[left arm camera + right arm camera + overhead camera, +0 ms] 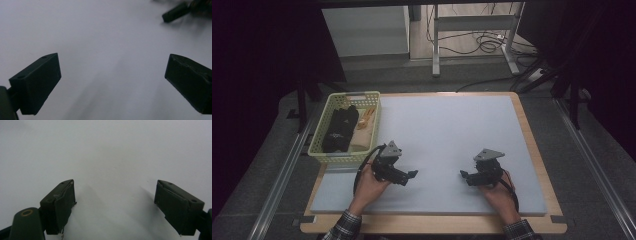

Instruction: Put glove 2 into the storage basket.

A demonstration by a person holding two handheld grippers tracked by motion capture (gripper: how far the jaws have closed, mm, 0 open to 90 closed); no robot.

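Note:
My left gripper [412, 174] rests low over the pale grey mat [447, 130], held in a hand at the front left and pointing right. Its jaws stand wide apart in the left gripper view, open [112, 82] with bare mat between them. My right gripper [463, 174] sits at the front right, pointing left toward the other one. In the right gripper view its jaws are also spread, open [115, 202] over bare mat. A jaw tip of the right gripper [176, 12] shows at the top right of the left gripper view.
A pale yellow-green mesh basket [324, 150] stands at the mat's left edge, holding a black folded garment [339, 127] and something tan [364, 127]. The wooden table edge [432, 224] borders the mat. Beyond the table are desk legs and cables [482, 42].

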